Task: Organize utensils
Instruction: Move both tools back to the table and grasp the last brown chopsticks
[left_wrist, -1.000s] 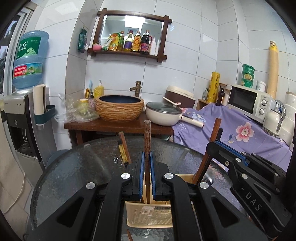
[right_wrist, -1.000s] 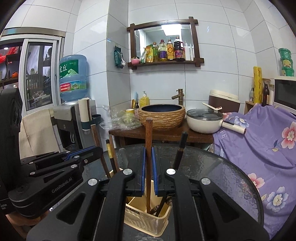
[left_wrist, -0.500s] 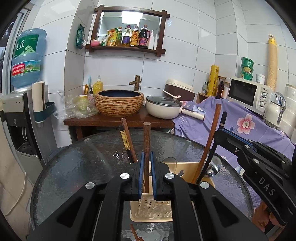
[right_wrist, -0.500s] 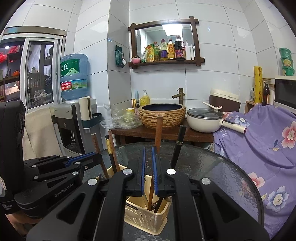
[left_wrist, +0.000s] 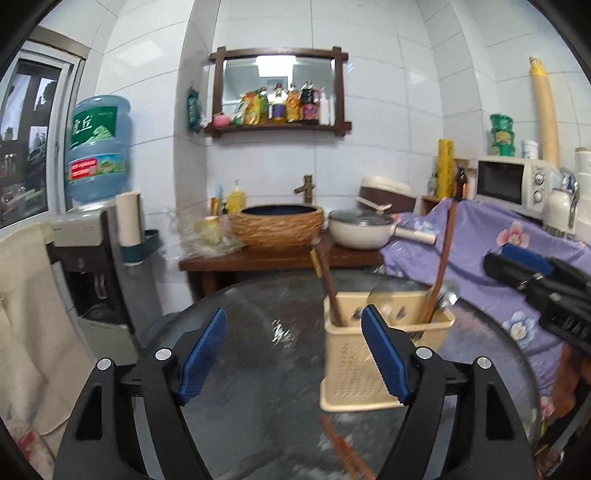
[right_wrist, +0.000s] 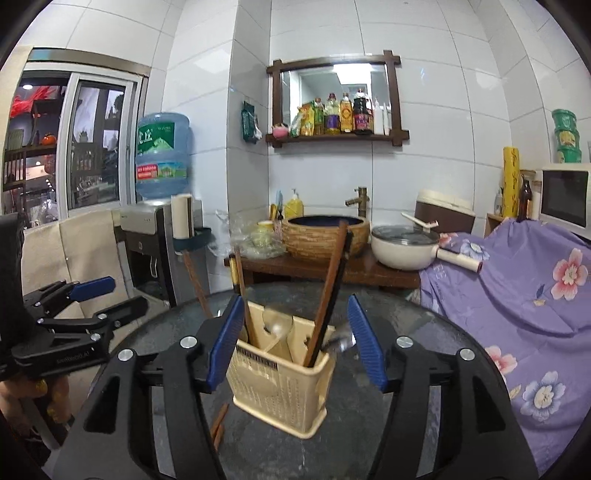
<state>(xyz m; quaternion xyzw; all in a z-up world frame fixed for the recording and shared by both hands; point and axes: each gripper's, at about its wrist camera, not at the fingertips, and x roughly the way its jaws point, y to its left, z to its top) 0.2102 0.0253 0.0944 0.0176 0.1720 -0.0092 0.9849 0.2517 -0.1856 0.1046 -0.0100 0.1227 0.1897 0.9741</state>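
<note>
A beige slotted utensil basket (right_wrist: 280, 373) stands on the round glass table (right_wrist: 424, 369). Brown and black chopsticks (right_wrist: 332, 284) lean in it, with a pale spoon (right_wrist: 277, 328) beside them. My right gripper (right_wrist: 295, 343) is just in front of the basket. Its jaws are opening, and the basket shows between the blue pads without either one pressing on it. My left gripper (left_wrist: 293, 354) is left of the basket (left_wrist: 351, 369). Its jaws are opening too, over bare glass, with nothing between them. Loose chopsticks (right_wrist: 219, 424) lie on the glass at the basket's foot.
Behind the table, a wooden stand carries a woven basin (right_wrist: 325, 236) and a lidded cream pan (right_wrist: 406, 247). To the right are a purple floral cloth (right_wrist: 535, 295) and a microwave (left_wrist: 509, 184). A water dispenser (right_wrist: 159, 229) stands at the left. The left gripper (right_wrist: 110, 297) is at the table's left edge.
Both grippers were shut on upright chopsticks. Both have now let go and spread wide, and the sticks lean in the basket. Both have drawn back, and the left view swung leftward.
</note>
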